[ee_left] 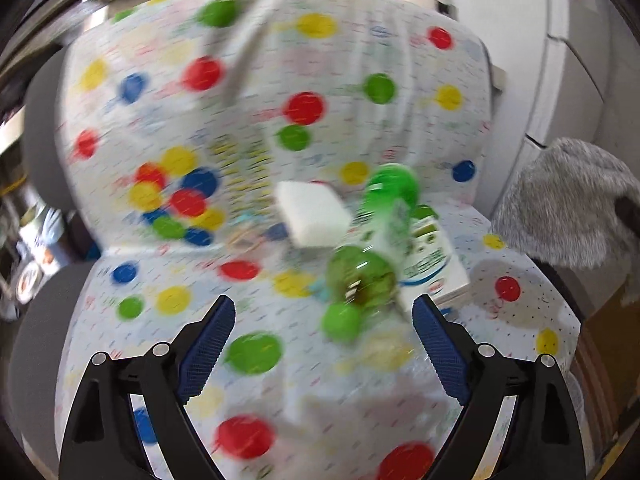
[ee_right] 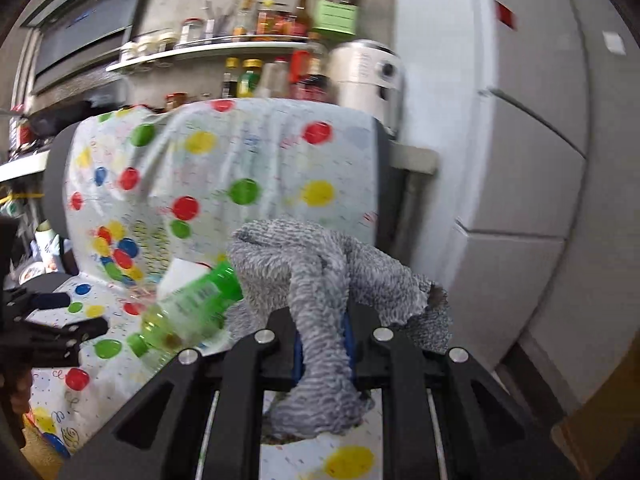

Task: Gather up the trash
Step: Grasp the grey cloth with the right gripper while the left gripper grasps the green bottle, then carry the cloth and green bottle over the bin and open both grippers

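A chair is covered with a white cloth (ee_left: 256, 60) that has red, yellow, blue and green dots all over it. On the seat lies a green plastic bottle (ee_left: 372, 252) on its side, with its green cap (ee_left: 341, 322) pointing toward the left gripper (ee_left: 324, 344). The left gripper's two blue pads (ee_left: 208, 352) stand wide apart, and nothing is between them. The bottle's cap end is just in front of the gap, nearer the right pad, but the picture is blurry, so I cannot tell if anything touches. Behind the bottle, near the back of the seat, sits a white foam block (ee_left: 314, 216). Right beside the bottle lies a white box (ee_left: 434, 264) with green and blue print. A fuzzy gray cloth (ee_right: 320, 304) is pinched tight between the closed pads of the right gripper (ee_right: 322, 340). It bunches up above the pads and hangs down below them. In the left view, the gray cloth (ee_left: 568, 204) shows at the right side of the chair. In the right view, the green bottle (ee_right: 188, 304) is just left of the gray cloth, and the black left gripper (ee_right: 52, 324) shows at the far left edge. Behind the chair there are shelves with jars and bottles (ee_right: 260, 20) and a shiny metal pot (ee_right: 366, 76).
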